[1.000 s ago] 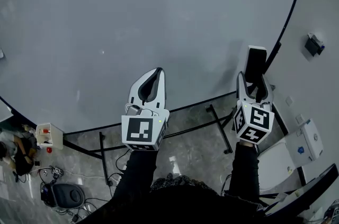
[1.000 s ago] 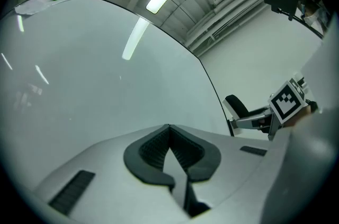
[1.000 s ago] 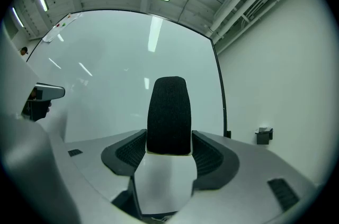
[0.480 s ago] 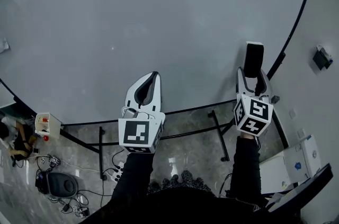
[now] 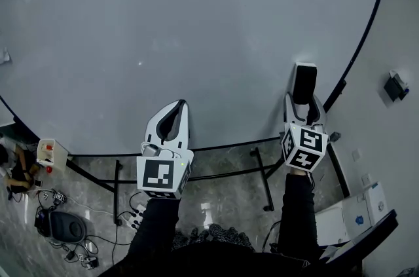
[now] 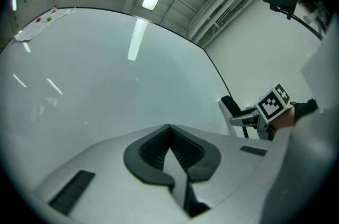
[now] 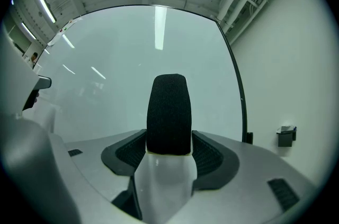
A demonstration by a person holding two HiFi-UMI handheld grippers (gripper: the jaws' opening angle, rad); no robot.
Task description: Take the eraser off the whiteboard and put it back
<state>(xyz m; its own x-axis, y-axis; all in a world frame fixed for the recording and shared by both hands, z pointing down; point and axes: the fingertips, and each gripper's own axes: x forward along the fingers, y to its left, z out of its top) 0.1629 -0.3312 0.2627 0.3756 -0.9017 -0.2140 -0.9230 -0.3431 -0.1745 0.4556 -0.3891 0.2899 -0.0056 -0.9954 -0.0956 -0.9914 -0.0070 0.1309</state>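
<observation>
The right gripper (image 5: pixel 303 103) holds the eraser (image 5: pixel 304 82). Its jaws squeeze the eraser's bottom end from both sides. The rest of the eraser sticks up past the jaws. The eraser is black and fuzzy, with a thin pale strip at the bottom.

The eraser is in front of the whiteboard (image 5: pixel 163 27), down low and close to the board's black right edge. I cannot tell if it touches the board.

The left gripper (image 5: pixel 181 104) is pressed closed with nothing in it. It also points at the whiteboard, well to the left of the right gripper.

The whiteboard is big and has no writing on it. It stands on black legs (image 5: pixel 265 179) on a shiny grey floor (image 5: pixel 216 194). A small white box (image 5: pixel 49 152) with red bits sits low on the left. A little dark box (image 5: pixel 396 86) hangs on the wall to the right of the board.
</observation>
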